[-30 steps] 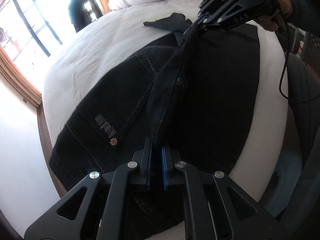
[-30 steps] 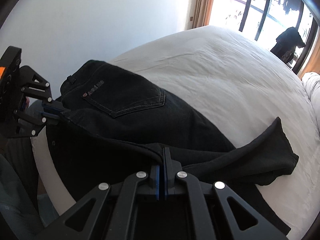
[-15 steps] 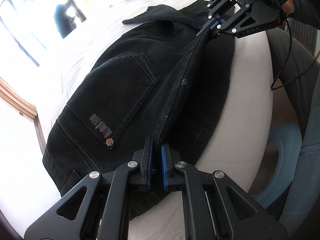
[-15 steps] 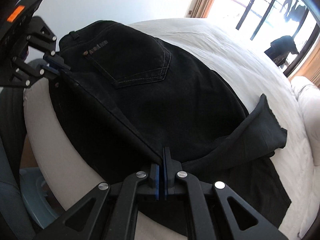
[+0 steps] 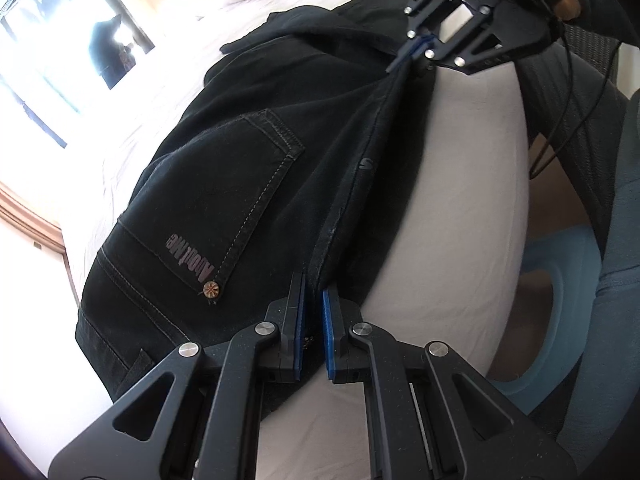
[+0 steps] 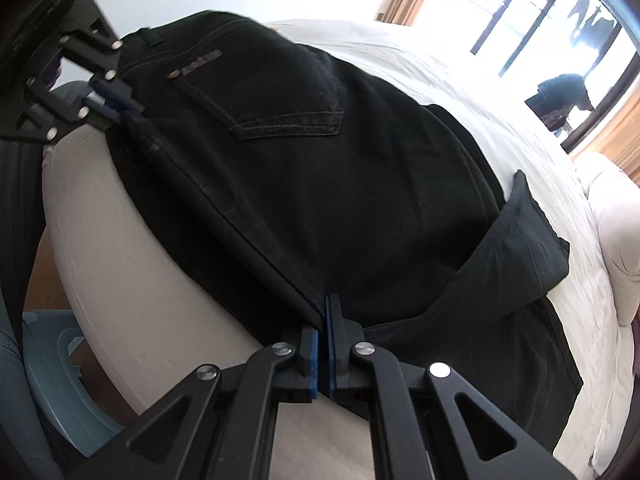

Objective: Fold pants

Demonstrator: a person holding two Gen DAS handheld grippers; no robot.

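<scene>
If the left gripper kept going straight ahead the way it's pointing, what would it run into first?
The left gripper already pinches the pants; straight on, it would likely follow that taut edge toward the right gripper.

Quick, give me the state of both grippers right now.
Left gripper: shut on the black pants, gripping the side edge near the waistband.
Right gripper: shut on the same edge, further down the leg.

The pocket lettering on the pants (image 6: 304, 184) is too blurred to read in the right wrist view. The right gripper (image 6: 323, 320) hides the hem it clamps, and the blue object (image 6: 60, 392) beside the bed (image 6: 460, 80) is cut off, its nature unclear.
</scene>
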